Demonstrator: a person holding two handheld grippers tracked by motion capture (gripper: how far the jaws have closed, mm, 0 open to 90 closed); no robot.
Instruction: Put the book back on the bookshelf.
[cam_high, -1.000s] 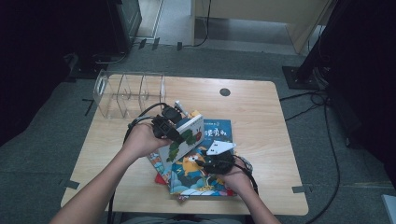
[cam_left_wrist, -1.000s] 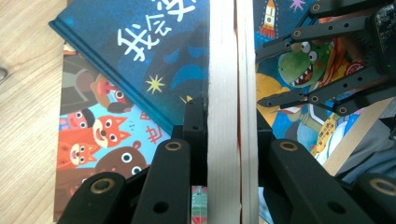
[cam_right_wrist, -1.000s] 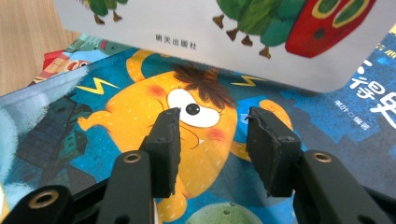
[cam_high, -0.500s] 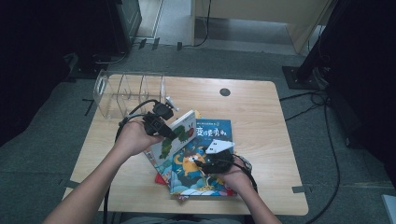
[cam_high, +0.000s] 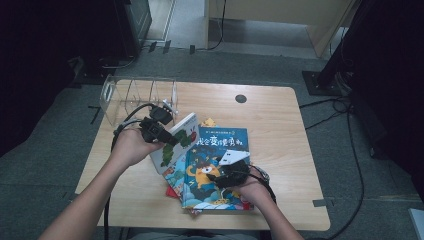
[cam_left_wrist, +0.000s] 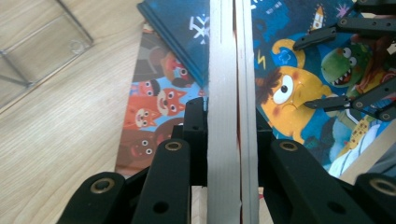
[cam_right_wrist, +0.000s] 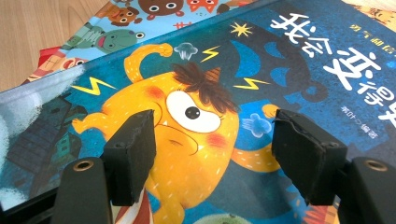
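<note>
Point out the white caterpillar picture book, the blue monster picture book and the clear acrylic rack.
White caterpillar picture book (cam_high: 181, 137): high view, on its tilted front cover.
Blue monster picture book (cam_right_wrist: 196, 140): right gripper view, on the yellow monster.
Clear acrylic rack (cam_high: 131, 94): high view, on a divider.

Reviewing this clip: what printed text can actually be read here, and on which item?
"我会变得" in large white characters on the blue book; the title runs off the picture's edge.
Small line beneath the title: too blurred to read.
White book in the left gripper: no text readable.

Clear rack (cam_high: 132, 95) at table's (cam_high: 280, 130) far left, book stack (cam_high: 215, 170) before it, centre-front.
</note>
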